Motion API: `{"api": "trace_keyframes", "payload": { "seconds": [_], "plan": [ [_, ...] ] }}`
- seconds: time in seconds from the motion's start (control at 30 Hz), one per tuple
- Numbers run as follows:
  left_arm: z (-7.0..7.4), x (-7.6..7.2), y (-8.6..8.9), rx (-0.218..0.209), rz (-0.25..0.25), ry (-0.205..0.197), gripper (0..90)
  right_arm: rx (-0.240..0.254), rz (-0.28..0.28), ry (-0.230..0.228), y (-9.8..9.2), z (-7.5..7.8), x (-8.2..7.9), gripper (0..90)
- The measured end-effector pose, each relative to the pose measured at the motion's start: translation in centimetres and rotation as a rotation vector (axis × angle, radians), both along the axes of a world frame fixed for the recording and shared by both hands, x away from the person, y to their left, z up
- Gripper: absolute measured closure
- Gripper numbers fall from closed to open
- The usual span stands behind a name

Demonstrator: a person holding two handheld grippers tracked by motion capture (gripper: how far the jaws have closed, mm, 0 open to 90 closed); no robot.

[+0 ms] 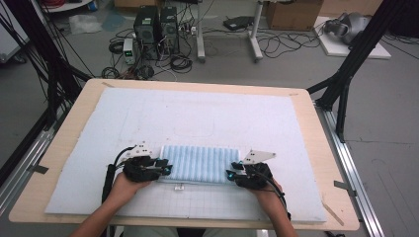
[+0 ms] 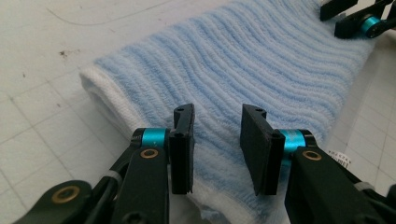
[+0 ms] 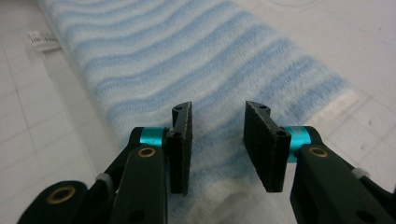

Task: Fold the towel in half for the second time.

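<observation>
1. The folded blue-and-white striped towel (image 1: pixel 199 164) lies flat on the pale foam mat (image 1: pixel 197 118), near the table's (image 1: pixel 316 148) front edge and midway between its left and right sides; its long sides run parallel to that edge.
2. The left gripper (image 1: pixel 167 168) sits at the towel's left end; in the left gripper view its jaws stand partly apart above the terry, with nothing pinched between the pads (image 2: pixel 183 140).
3. The right gripper (image 1: pixel 230 174) sits at the towel's right end; in the right gripper view its jaws are likewise partly apart over the cloth, gripping nothing.
4. A small white label (image 1: pixel 179 187) pokes out from the towel's front edge.
5. Judged from this, the towel is already folded into a narrow band, with doubled layers showing at its left end; neither end is held.
6. What is likely left: either a further fold end to end, which would need both ends pinched first, or simply drawing the hands away; the pictures do not settle which.
</observation>
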State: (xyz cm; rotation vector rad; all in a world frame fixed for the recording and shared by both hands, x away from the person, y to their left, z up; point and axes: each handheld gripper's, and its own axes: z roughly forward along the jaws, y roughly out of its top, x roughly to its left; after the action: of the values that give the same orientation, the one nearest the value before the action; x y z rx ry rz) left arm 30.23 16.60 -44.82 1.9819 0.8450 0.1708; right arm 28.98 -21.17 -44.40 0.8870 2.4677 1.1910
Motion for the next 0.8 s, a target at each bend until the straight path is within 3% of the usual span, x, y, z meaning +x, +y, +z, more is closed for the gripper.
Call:
{"api": "trace_keyframes", "payload": {
  "seconds": [0.1,0.2,0.27,0.4,0.47,0.53,0.67,0.8],
  "plan": [
    [0.3,0.0,0.4,-0.021,-0.004,-0.013,61.6,0.016,-0.012,-0.002,-0.5,0.2,-0.2,57.8],
    [0.9,0.3,1.2,-0.081,0.040,-0.080,53.1,0.038,-0.041,-0.034,-1.1,0.8,-0.3,50.9],
    [1.3,0.6,2.0,-0.106,0.079,-0.119,46.9,0.056,-0.089,-0.055,-1.9,1.3,-0.4,43.6],
    [1.7,1.4,3.7,-0.154,0.176,-0.138,33.3,0.077,-0.188,-0.091,-3.7,1.9,-0.5,28.9],
    [2.1,1.5,4.6,-0.161,0.234,-0.156,28.2,0.076,-0.259,-0.121,-4.9,2.2,-0.6,21.5],
    [2.4,1.6,5.4,-0.195,0.268,-0.181,19.4,0.072,-0.318,-0.157,-5.9,2.5,-0.8,15.6],
    [2.7,1.4,6.7,-0.230,0.293,-0.225,18.5,0.093,-0.413,-0.190,-7.8,2.8,-1.0,11.4],
    [2.9,1.4,7.5,-0.240,0.312,-0.250,19.1,0.100,-0.448,-0.205,-9.0,3.1,-1.1,11.2]
  ]
}}
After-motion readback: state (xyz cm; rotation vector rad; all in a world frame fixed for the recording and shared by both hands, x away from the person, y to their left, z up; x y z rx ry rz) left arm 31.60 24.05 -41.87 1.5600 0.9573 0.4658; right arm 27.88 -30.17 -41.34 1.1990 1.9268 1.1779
